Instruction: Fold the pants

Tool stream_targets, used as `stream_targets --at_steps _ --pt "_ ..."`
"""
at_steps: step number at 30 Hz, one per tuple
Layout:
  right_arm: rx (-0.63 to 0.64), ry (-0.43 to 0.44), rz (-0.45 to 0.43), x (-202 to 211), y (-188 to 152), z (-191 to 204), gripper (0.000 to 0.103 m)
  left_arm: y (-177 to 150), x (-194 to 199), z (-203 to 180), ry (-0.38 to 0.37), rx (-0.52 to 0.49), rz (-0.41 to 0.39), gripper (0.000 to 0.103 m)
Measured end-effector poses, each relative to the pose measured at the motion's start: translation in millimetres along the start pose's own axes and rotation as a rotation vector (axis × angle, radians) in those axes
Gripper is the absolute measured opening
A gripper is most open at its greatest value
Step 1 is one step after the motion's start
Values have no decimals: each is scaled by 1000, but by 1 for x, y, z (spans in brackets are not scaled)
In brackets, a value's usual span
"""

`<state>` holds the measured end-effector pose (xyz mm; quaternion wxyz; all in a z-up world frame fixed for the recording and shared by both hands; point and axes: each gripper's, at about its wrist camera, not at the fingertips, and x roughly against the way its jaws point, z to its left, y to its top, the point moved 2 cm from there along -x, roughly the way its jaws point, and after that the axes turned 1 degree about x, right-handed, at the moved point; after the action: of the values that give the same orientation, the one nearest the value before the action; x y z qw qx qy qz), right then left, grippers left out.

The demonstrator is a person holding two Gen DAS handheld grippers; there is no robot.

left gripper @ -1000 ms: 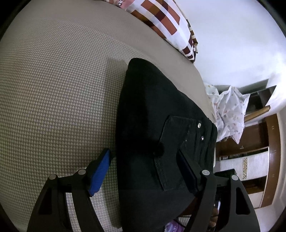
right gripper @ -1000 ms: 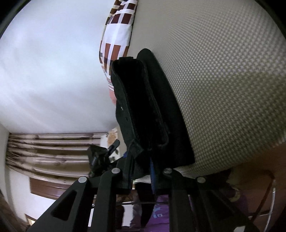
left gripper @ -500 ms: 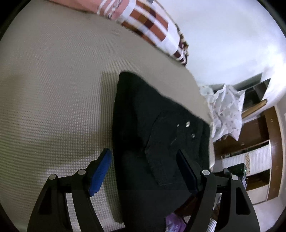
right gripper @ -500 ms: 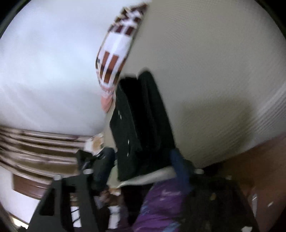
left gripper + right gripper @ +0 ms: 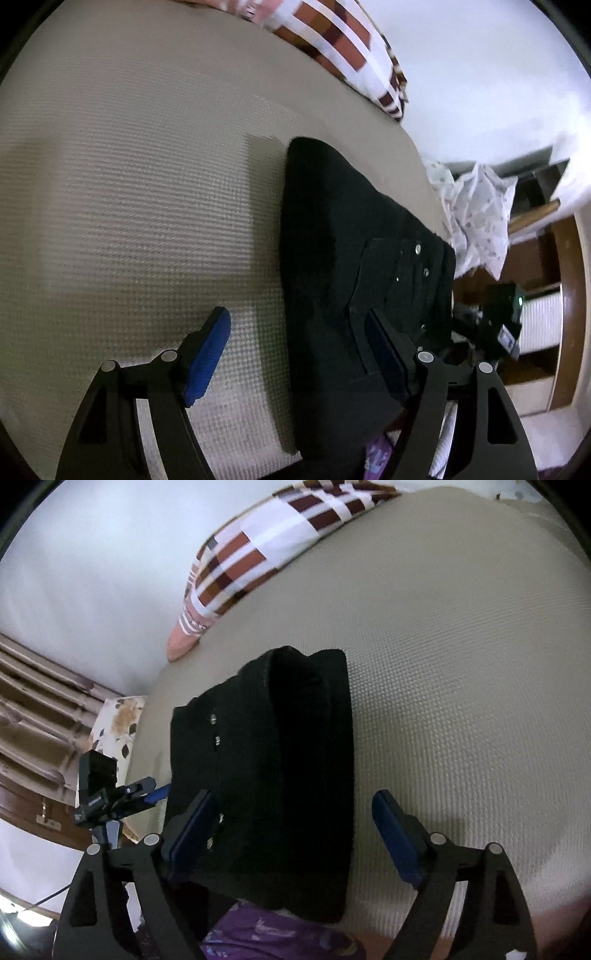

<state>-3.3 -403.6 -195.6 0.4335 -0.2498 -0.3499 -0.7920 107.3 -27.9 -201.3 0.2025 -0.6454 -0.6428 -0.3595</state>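
Observation:
The black pants (image 5: 343, 266) lie folded into a compact stack on the beige textured bed (image 5: 129, 203), near its edge. A back pocket with metal rivets faces up. My left gripper (image 5: 299, 350) is open and empty, just above the near end of the stack. In the right wrist view the same pants (image 5: 280, 775) lie between the blue pads of my right gripper (image 5: 291, 834), which is open and holds nothing. The left gripper's body (image 5: 107, 797) shows at the left of that view.
A brown, white and red checked pillow (image 5: 343, 48) lies at the head of the bed, also in the right wrist view (image 5: 258, 554). A white patterned cloth (image 5: 476, 206) and wooden furniture (image 5: 569, 314) stand beyond the bed edge. Purple fabric (image 5: 273, 938) is close below the grippers.
My right gripper has let go of the pants, opened, and swung to look down on the stack. My left gripper stayed open and drew back a little.

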Motion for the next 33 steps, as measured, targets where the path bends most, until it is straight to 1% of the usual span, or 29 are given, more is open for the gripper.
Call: stream_targets --at_steps 2,3,5,8,13,19,21,23,26,29,31,33 --pt "3 -15 23 -7 4 -3 84 3 -3 -4 -8 -24 7 75" --pt "3 -9 31 -10 6 -4 84 5 -4 -5 -15 -31 12 75" --pt "17 36 36 -14 8 -3 85 9 -9 -9 -19 -54 27 75" --pt "57 65 48 -18 13 -3 85 14 -17 -17 -17 -113 39 75" --pt "115 116 91 -23 20 1 84 16 -25 -30 33 -203 37 75" --pt "188 174 139 -24 19 3 84 10 -37 -50 153 -355 18 75" --pt "168 203 151 -23 21 -2 83 8 -40 -54 188 -391 15 75" --pt "129 227 167 -23 25 -6 83 7 -41 -55 197 -400 11 75" --pt "154 244 198 -25 26 -2 89 6 -41 -56 224 -414 -3 73" --pt "124 261 210 -30 30 1 96 4 -44 -59 261 -438 -22 72" --pt "128 252 224 -34 30 5 102 2 -46 -61 283 -458 -29 72" --pt "144 228 224 -35 30 10 103 3 -47 -62 293 -462 -31 71"
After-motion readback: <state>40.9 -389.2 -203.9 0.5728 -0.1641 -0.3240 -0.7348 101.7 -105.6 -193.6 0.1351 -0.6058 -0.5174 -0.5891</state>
